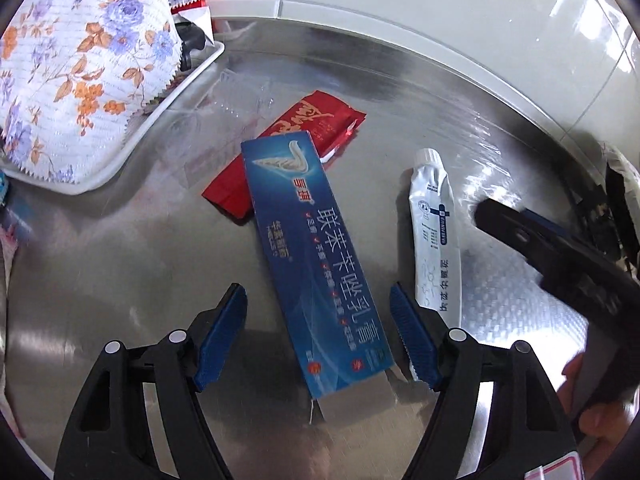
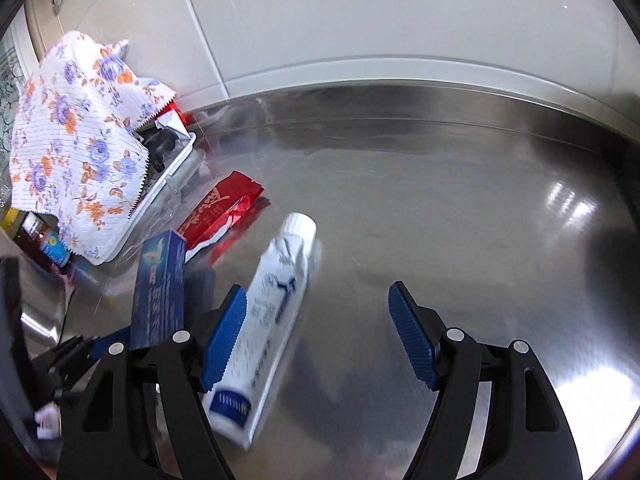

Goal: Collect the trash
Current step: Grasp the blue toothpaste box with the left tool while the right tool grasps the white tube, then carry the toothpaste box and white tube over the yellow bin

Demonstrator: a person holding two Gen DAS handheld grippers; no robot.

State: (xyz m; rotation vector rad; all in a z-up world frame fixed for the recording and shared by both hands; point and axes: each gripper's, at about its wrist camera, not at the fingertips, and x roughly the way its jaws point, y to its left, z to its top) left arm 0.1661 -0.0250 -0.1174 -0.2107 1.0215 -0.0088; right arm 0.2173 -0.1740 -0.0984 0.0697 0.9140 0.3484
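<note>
Blue ointment box point(image 1: 320, 264) flat on the counter point(image 1: 120, 264), centred between spread left gripper point(image 1: 318, 340) pads, long axis running away from it. White tube point(image 2: 268, 320) beside spread, empty right gripper point(image 2: 316, 340).

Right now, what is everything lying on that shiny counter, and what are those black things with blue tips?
box: one, blue, mid-counter, far end lying over the packet, between the left tongs' open pads.
packet: one, red, behind the box.
tube: one, white, right of the box.
tray: one, white, back left corner.
cloth: one, white with purple and orange flowers, draped over the tray.
counter: one, steel, against a pale wall.
bottles: a few, dark, left of the tray, count unclear.
left tongs: black with blue pads, open, either side of the box.
right tongs: black with blue pads, open, left pad over the tube.
hand: one, partly seen, holding the right tongs.
</note>
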